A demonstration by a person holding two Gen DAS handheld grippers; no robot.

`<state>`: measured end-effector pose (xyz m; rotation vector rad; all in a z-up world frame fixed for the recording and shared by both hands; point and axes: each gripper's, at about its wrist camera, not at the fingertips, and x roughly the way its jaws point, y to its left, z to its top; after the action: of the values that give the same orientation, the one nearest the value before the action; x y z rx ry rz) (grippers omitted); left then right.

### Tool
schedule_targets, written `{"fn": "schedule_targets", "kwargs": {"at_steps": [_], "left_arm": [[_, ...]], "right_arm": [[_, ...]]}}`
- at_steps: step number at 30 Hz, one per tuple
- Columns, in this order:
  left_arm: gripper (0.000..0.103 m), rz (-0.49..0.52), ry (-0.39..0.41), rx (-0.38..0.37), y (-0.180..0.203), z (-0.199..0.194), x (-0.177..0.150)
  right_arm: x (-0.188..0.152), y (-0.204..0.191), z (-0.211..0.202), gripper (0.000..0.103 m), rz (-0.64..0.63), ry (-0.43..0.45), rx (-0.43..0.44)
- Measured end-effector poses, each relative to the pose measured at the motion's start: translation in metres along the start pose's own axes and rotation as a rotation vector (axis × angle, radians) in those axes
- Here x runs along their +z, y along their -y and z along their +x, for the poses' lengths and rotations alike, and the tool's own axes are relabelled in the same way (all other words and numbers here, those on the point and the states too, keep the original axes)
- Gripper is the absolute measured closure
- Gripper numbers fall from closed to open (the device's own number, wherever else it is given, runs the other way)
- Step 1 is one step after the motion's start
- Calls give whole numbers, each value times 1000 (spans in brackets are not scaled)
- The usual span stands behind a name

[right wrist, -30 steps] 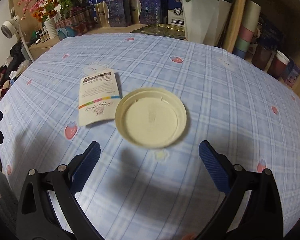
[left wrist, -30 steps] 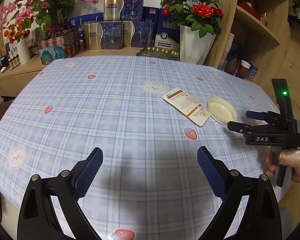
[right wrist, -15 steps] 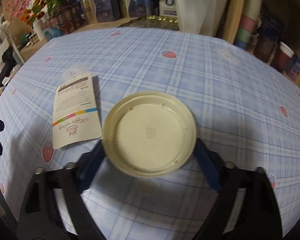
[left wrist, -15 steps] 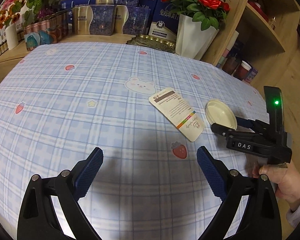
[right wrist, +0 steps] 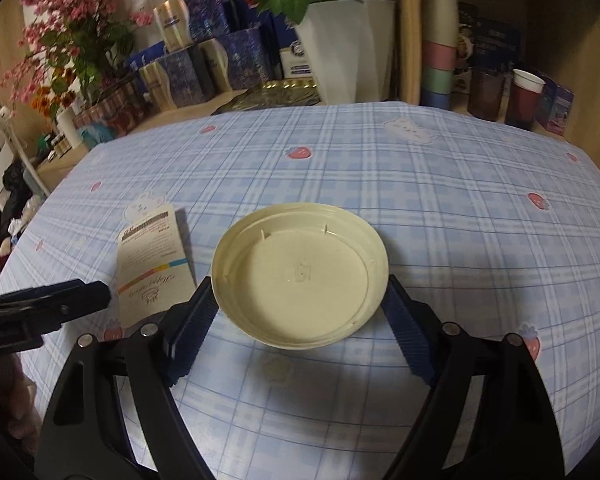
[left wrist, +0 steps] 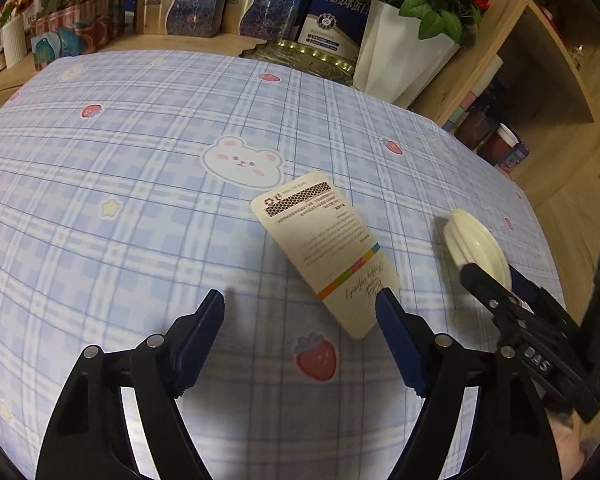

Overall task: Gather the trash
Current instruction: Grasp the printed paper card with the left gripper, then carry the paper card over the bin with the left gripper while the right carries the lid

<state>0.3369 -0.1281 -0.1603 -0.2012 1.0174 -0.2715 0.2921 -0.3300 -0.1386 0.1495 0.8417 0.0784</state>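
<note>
As its jaws have just been closing, our right hand-held gripper (right wrist: 296, 308) clamps the cream lid (right wrist: 300, 276) off the counter (right wrist: 460, 208); left hand-held gripper (left wrist: 300, 312), narrowing but still apart, nears the paper card (left wrist: 324, 248) just ahead-right.

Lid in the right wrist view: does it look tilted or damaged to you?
The cream lid is tilted, its near edge raised off the tablecloth between the right gripper fingers, which pinch its rim. No cracks show. The paper card beside it lies flat.
</note>
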Motion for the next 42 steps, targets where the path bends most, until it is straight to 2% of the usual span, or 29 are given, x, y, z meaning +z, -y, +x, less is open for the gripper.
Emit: {"fn": "schedule_targets", "kwargs": {"at_steps": [3, 5, 13, 16, 20, 25, 27, 28, 32, 35, 42], "left_arm": [[26, -11, -25, 58, 7, 12, 7], [17, -27, -30, 108, 12, 19, 14], [6, -114, -35, 242, 29, 40, 28], [6, -147, -28, 299, 34, 47, 33], [6, -105, -30, 404, 47, 60, 34], [6, -98, -18, 412, 48, 62, 35], [13, -76, -16, 398, 48, 59, 34], [27, -59, -8, 389, 47, 55, 33], [40, -49, -19, 301, 38, 39, 26], [44, -61, -32, 254, 26, 27, 19], [46, -50, -26, 237, 7, -7, 0]], "right_arm": [[3, 12, -5, 22, 49, 11, 4], [5, 21, -8, 22, 79, 10, 8], [1, 45, -20, 22, 151, 18, 29], [0, 46, -24, 22, 143, 24, 32], [0, 48, -29, 22, 143, 33, 40], [-3, 53, -33, 22, 152, 32, 37], [-5, 54, -35, 22, 159, 30, 38], [-6, 54, -36, 22, 159, 31, 39], [-9, 50, -39, 22, 155, 27, 47], [-12, 43, -44, 22, 150, 27, 58], [-18, 19, -61, 22, 123, 27, 84]]}}
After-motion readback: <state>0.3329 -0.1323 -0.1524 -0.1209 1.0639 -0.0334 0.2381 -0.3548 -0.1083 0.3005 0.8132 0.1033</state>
